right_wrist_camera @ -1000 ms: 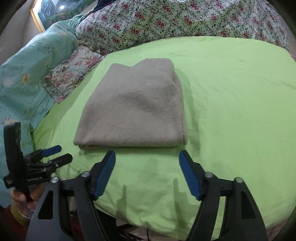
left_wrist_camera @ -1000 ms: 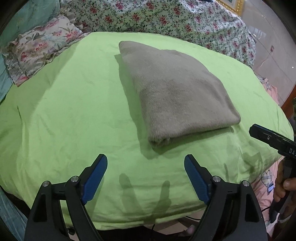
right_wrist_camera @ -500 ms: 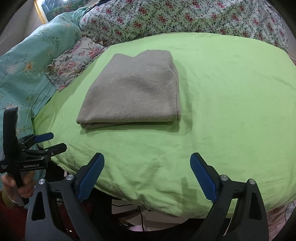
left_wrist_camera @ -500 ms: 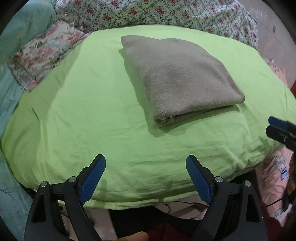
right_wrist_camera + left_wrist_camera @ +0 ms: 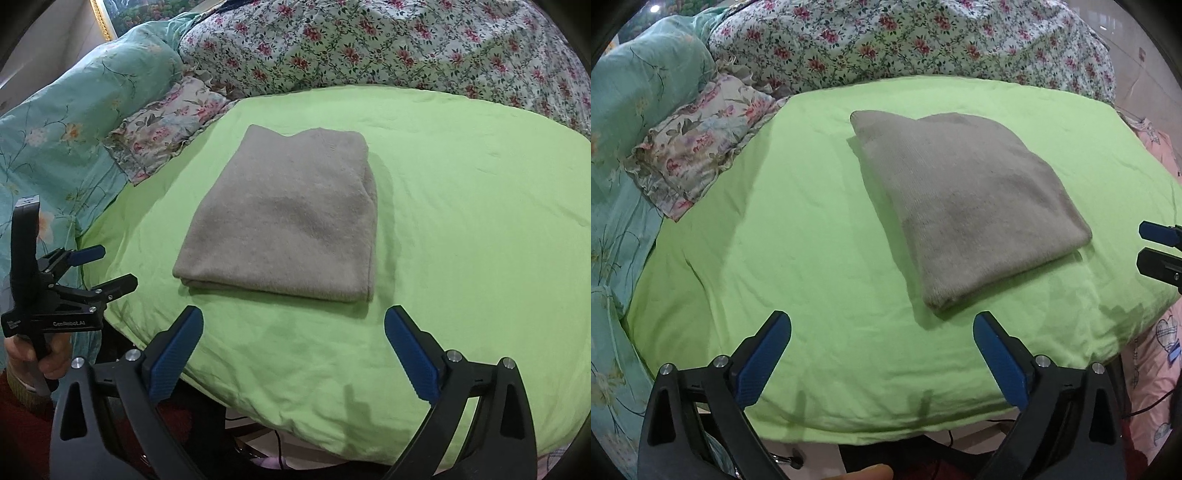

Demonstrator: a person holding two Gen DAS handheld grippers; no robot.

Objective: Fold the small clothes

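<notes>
A grey folded garment (image 5: 284, 221) lies flat on the green sheet (image 5: 461, 206). The right gripper (image 5: 293, 345) hangs above the near edge of the sheet; its jaws have just been opening, stand wide, and nothing is between them. At the left, a hand (image 5: 37, 354) holds the left gripper (image 5: 110, 267), also empty, beside the teal flowered bedding (image 5: 74, 122).

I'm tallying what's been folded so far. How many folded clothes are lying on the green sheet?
1. A folded grey garment lies near the middle of the green sheet, ahead of both grippers. Nothing else folded shows on the sheet; the flowered bedding behind it could hide more.
</notes>
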